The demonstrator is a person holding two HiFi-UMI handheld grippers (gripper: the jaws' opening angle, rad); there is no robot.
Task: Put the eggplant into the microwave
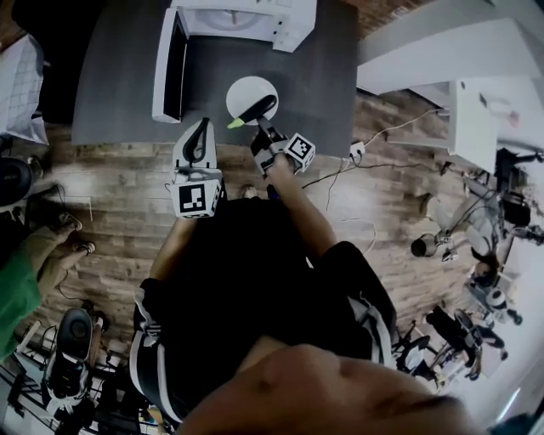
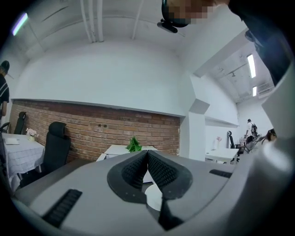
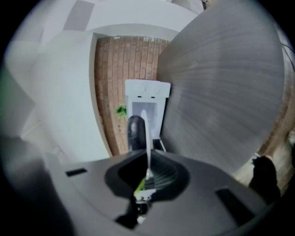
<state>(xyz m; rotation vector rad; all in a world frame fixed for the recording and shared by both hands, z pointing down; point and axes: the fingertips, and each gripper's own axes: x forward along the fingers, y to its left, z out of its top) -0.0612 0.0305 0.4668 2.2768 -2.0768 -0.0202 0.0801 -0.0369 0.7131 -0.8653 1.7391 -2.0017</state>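
Note:
A dark eggplant with a green stem lies on a small white plate over the dark grey table. My right gripper is shut on the plate's near rim; in the right gripper view the plate shows edge-on between the jaws, with the eggplant beside it. The white microwave stands at the table's far edge, its door swung open to the left. My left gripper hovers left of the plate, pads touching, nothing between them.
Cables and a white plug block lie on the wood floor right of the table. A white table stands further right. A person in a green sleeve is at the left. Something leafy and green shows by the microwave.

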